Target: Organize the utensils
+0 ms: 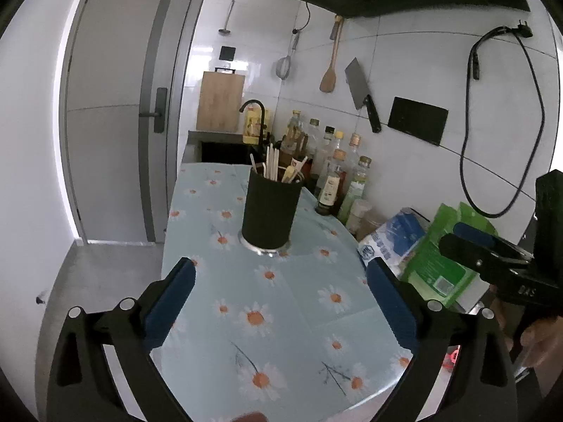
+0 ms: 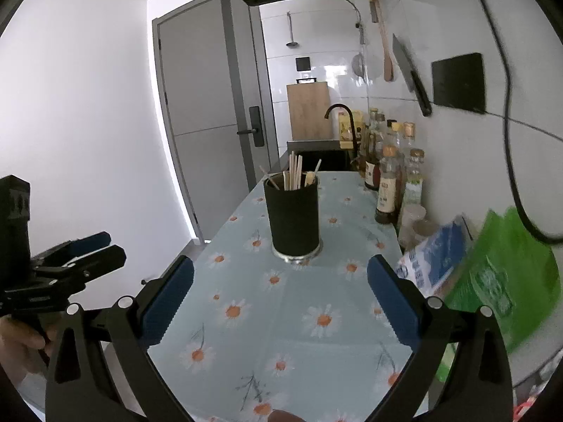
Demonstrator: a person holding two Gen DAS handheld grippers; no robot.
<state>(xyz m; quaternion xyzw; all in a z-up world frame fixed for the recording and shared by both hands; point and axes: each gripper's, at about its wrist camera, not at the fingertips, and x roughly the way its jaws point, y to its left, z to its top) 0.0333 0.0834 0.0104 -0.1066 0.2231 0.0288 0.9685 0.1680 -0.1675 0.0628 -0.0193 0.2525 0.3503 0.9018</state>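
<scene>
Nearest the lens, the left gripper [image 1: 281,274] and right gripper [image 2: 280,274] both hang spread wide and empty over the daisy-print tablecloth [image 1: 299,316]. Ahead, mid-table, stands the black utensil holder [image 1: 270,211], upright, holding chopsticks [image 1: 271,165]. These look light, stiff and slippery, probably best pinched near their exposed tops.
</scene>
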